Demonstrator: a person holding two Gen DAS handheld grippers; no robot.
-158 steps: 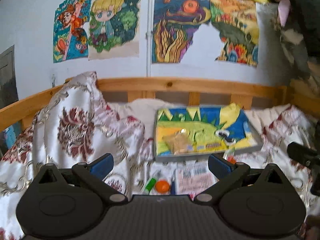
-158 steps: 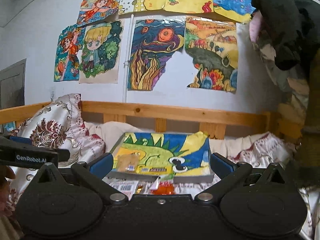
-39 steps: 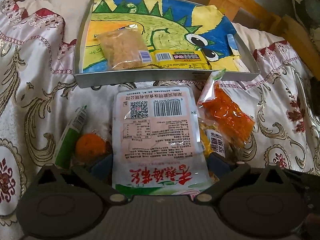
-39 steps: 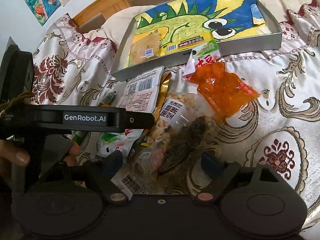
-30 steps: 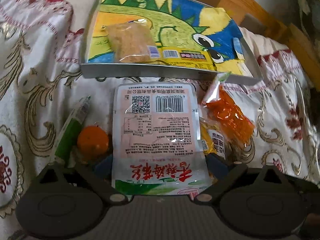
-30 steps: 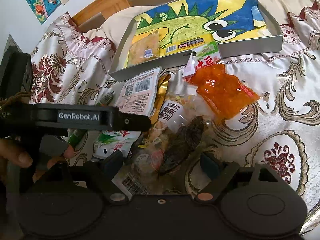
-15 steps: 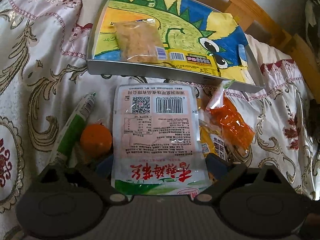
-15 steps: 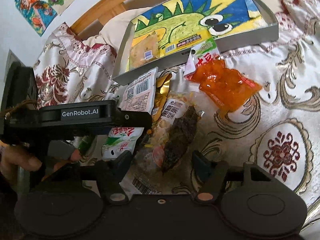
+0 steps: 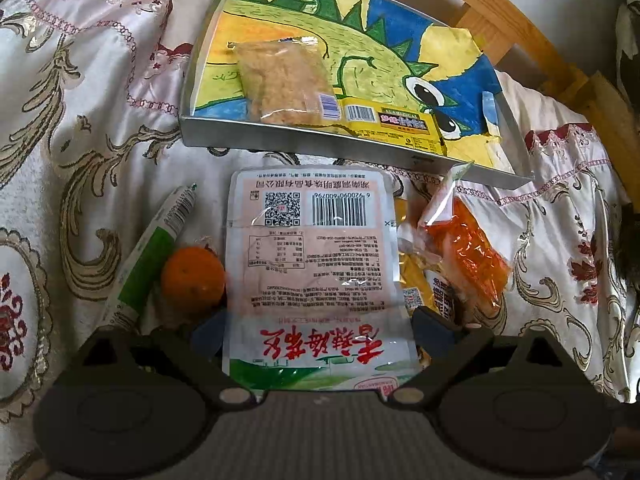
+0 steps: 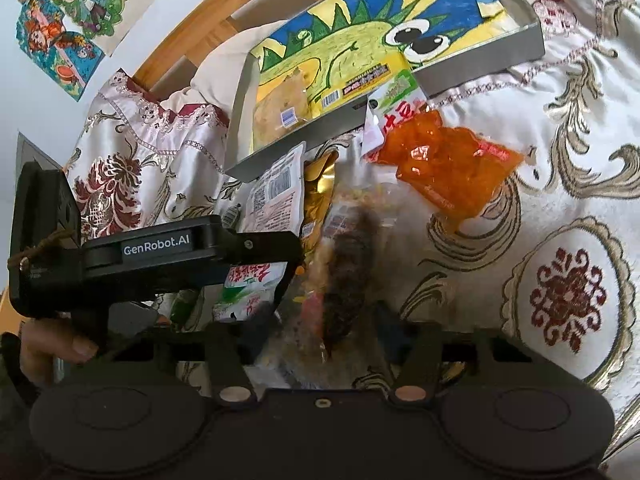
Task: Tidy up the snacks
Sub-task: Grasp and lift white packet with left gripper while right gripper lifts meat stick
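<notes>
Snacks lie in a loose heap on the bedspread (image 9: 100,128), just this side of the grey tray (image 9: 280,148) with the dragon drawing, which already holds two packets. The right tool (image 10: 316,328) points down at a clear packet with a dark filling (image 10: 348,264); that packet runs lengthwise straight away from the tool, towards the tray, so its long axis lies along the fingers and its narrow width crosses the gap. The jaws have just been closing and stand narrow with the near end of the packet between them — the frame is blurred there, so I judge they are pinching it, not that I see it plainly. The left tool (image 9: 316,328) stands wide, straddling the near end of the pink-backed pouch (image 9: 312,256) without pressing it; this pouch too lies long-axis towards the tray. An orange fruit (image 9: 192,280) sits just left of it. The tray lies ahead of both tools — the right looks readier to carry.
</notes>
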